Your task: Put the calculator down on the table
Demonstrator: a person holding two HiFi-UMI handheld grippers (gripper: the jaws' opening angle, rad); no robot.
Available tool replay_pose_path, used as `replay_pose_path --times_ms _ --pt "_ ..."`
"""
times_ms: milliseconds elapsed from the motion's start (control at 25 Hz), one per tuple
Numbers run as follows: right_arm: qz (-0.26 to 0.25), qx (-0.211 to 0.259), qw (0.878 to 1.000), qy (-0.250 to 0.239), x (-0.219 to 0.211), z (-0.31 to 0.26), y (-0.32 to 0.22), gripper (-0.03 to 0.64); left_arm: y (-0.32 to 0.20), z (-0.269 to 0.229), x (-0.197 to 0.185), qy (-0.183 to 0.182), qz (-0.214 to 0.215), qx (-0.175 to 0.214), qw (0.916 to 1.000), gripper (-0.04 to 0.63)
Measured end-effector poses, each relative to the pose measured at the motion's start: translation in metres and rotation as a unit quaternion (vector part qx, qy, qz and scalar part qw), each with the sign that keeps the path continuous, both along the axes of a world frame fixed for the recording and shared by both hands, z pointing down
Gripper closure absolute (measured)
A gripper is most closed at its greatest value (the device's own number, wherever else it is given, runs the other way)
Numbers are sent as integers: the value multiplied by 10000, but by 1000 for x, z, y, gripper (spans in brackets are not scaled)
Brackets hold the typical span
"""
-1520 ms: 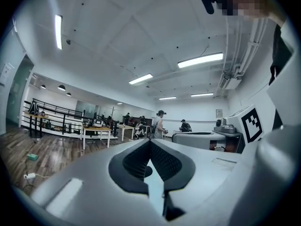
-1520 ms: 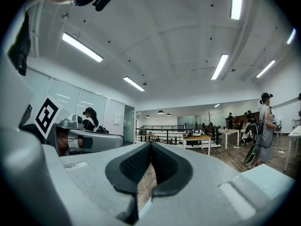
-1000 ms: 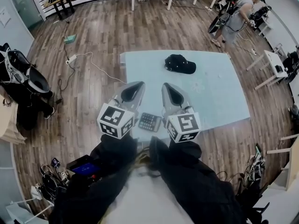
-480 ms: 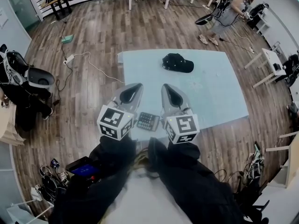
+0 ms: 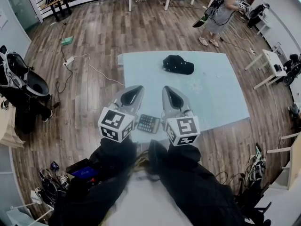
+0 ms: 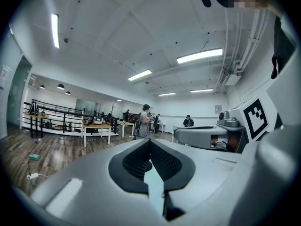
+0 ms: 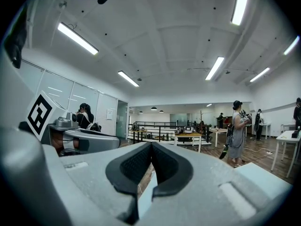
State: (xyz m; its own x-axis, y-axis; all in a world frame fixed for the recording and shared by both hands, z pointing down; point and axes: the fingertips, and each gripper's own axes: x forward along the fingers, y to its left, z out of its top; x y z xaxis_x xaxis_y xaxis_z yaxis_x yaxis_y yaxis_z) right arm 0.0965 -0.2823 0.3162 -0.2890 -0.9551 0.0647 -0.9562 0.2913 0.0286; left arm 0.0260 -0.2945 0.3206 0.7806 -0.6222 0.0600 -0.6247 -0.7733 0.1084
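Nearest in, two marker cubes, one on each tool, black-and-white squares on white faces. The left gripper (image 5: 137, 88) points level toward 12 o'clock, a smooth grey shell with ribbed black pads. Its jaws are pressed together at the tips with nothing between them. The right gripper (image 5: 167, 89) runs alongside it, same grey shell and same ribbed pads, and its jaws are also closed tight on nothing.

Between the two shells, down at the near edge of the table (image 5: 216, 88), lies the calculator (image 5: 149, 123). It's flat, dark and rectangular, with a grid of small keys facing up, and neither gripper is holding it. The table is a pale blue-green rectangle with a matte top.

Further out at 12 o'clock, one black cap (image 5: 178, 64) sits on the tabletop, soft and rounded, well apart from the calculator.

Beyond that is a brown wood-plank floor (image 5: 94, 32), with a white cable (image 5: 89, 62) snaking across it at 10 o'clock. Far off at 1 o'clock, one person (image 5: 221, 8) stands in grey.
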Motion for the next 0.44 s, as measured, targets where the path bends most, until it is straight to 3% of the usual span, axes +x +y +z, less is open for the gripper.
replay_pose_path --times_ms 440 --pt "23 -34 10000 -2 -2 3 -1 623 -1 2 1 6 43 -20 10000 598"
